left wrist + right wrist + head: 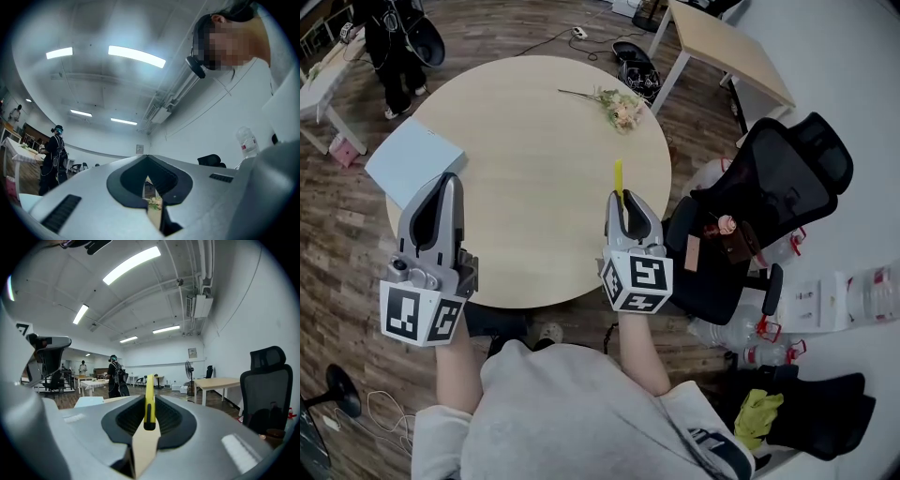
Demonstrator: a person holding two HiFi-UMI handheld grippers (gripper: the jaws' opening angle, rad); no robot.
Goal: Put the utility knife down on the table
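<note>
Yellow utility knife [618,178] clamped in right claw [624,199], left claw [447,180] closed, flowers [622,108] ahead.

Flowers [622,108] on table [534,169], chair [769,206] right.

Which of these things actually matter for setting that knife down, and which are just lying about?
Part of the job: utility knife, held in the right gripper; round table.
Just lying about: flowers; pale blue board; black office chair; left gripper, empty.
</note>
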